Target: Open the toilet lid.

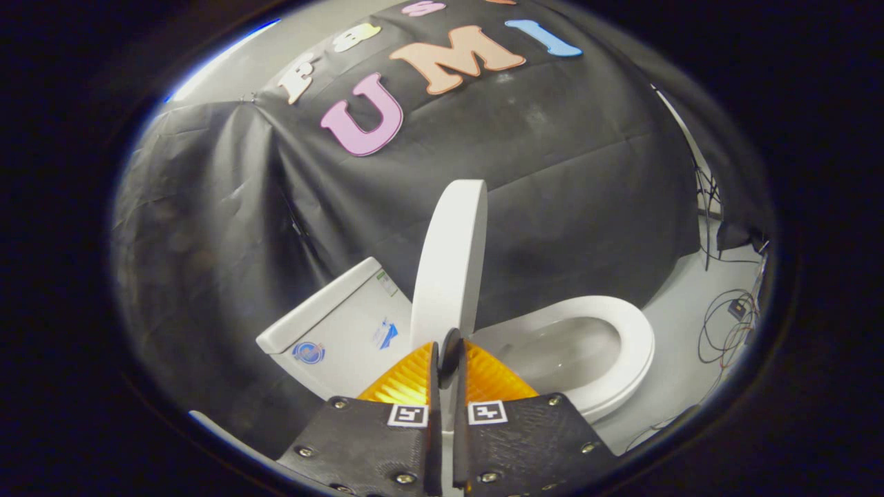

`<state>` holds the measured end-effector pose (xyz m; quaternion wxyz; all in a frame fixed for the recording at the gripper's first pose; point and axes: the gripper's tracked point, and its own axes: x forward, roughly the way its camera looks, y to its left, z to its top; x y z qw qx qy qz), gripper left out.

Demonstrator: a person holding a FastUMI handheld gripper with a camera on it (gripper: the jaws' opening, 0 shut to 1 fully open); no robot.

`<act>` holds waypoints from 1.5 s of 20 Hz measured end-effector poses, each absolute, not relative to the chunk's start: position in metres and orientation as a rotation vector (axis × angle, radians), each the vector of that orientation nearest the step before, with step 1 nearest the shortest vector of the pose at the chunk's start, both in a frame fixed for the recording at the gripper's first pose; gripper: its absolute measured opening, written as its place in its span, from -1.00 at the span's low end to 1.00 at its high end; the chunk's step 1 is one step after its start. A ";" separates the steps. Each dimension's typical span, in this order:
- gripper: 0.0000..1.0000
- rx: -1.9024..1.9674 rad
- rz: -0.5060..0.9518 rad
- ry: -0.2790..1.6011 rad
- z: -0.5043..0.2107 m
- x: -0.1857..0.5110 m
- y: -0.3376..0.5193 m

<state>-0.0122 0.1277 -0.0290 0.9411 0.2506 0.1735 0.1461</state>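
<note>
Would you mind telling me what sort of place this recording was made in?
Likely a staged recording booth, not a real bathroom: a toilet with its lid raised stands before draped black cloth, and loose cables trail across the floor. The gripper is shut on the lid.

Black cloth wall, creased, hangs behind the scene. Pale grey floor lies beneath it, with loose cables coiled beside the cloth's edge.

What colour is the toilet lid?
White; the lid stands raised just ahead of the fingers in the gripper view.
</note>
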 end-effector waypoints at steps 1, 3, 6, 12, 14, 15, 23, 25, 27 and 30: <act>-0.87 0.505 0.300 0.352 -0.028 -0.013 0.129; -0.87 0.495 0.305 0.345 -0.025 -0.014 0.134; -0.87 0.467 0.309 0.334 -0.021 -0.013 0.139; -0.86 0.418 0.320 0.314 -0.013 -0.014 0.153; -0.87 0.417 0.327 0.310 -0.011 -0.015 0.156; -0.87 0.412 0.331 0.308 -0.011 -0.015 0.158; -0.87 0.336 0.363 0.266 0.000 -0.016 0.181; -0.87 0.323 0.374 0.253 0.003 -0.016 0.188; -0.86 0.301 0.382 0.238 0.003 -0.015 0.197; -0.86 0.273 0.398 0.217 0.007 -0.014 0.208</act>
